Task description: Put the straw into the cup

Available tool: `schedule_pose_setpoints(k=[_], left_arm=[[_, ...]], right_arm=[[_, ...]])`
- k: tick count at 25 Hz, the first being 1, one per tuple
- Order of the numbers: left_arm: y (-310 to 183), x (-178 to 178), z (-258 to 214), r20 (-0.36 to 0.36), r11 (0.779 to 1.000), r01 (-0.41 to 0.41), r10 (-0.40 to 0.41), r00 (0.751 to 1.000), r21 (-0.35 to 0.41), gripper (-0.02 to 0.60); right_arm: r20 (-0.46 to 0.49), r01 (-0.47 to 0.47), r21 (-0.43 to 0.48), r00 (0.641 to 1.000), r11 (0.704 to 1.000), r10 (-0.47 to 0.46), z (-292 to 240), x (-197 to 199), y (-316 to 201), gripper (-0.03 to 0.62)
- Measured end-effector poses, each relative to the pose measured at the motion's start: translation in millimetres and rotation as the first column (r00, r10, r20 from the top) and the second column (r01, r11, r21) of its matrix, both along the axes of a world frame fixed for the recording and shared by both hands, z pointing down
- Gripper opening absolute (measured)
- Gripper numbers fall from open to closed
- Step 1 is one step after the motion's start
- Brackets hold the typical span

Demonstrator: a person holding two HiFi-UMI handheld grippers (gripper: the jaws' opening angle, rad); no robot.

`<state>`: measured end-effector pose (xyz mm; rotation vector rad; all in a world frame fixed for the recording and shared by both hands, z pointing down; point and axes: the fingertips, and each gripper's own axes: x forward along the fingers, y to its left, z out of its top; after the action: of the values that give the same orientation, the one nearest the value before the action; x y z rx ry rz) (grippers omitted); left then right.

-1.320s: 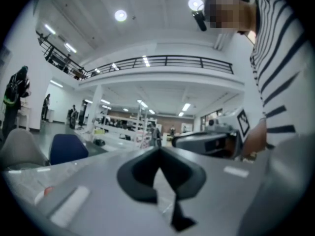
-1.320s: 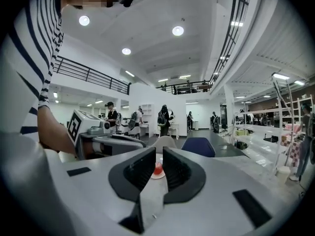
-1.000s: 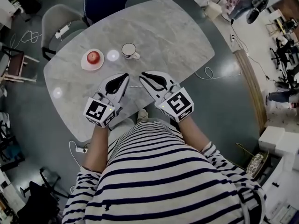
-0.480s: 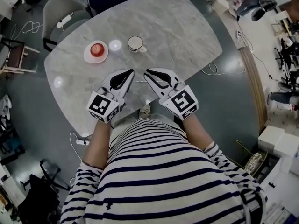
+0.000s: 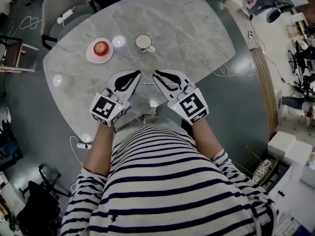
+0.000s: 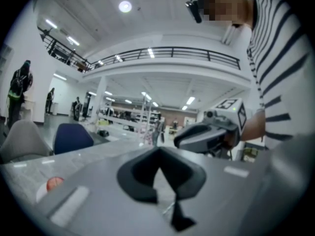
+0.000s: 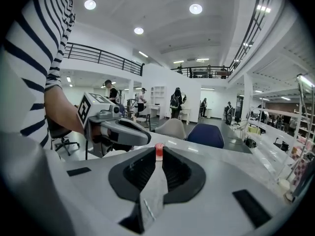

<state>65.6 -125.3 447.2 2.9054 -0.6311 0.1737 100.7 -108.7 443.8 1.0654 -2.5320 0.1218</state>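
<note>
On the grey marble table (image 5: 197,28), far left, a white plate (image 5: 90,56) carries a red apple (image 5: 100,47). The left white-and-black gripper (image 5: 135,75) hangs over the near part of the table, angled up and to the right. In the left gripper view its jaws meet at the tips, with only bare table showing in the hollow behind them, so it grips nothing (image 6: 157,151). Beyond the two grippers stands the white round cup with a dark rim (image 5: 143,42), upright, handle to the right, well apart from both. The thin pale straw (image 5: 146,84) lies flat on the marble just below the two sets of tips, between the grippers and touched by neither; it is faint and its ends are hard to make out. The right white-and-black gripper (image 5: 157,75) mirrors the left, angled up and to the left. Its jaws (image 7: 159,154) stand all but together, a sliver apart at the tips, and hold nothing
</note>
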Motion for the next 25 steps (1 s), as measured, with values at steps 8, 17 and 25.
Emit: schedule_pose_setpoints(k=[8, 17, 25], left_arm=[[-2.1, -0.4, 17.6, 0.038, 1.000, 0.013, -0.013, 0.999, -0.008, 0.006], [-2.8, -11.4, 32.6, 0.019, 0.997, 0.052, -0.051, 0.999, -0.062, 0.006], [-4.0, -21.1, 37.8, 0.009, 0.993, 0.077, -0.076, 0.997, -0.091, 0.006]], right_arm=[[-0.205, 0.128, -0.045, 0.969, 0.991, -0.134, 42.3, -10.6, 5.7, 0.009], [-0.355, 0.226, -0.144, 0.897, 0.964, -0.263, 90.3, -17.7, 7.1, 0.009], [-0.417, 0.307, -0.299, 0.810, 0.903, -0.413, 153.0, -25.7, 18.2, 0.009]])
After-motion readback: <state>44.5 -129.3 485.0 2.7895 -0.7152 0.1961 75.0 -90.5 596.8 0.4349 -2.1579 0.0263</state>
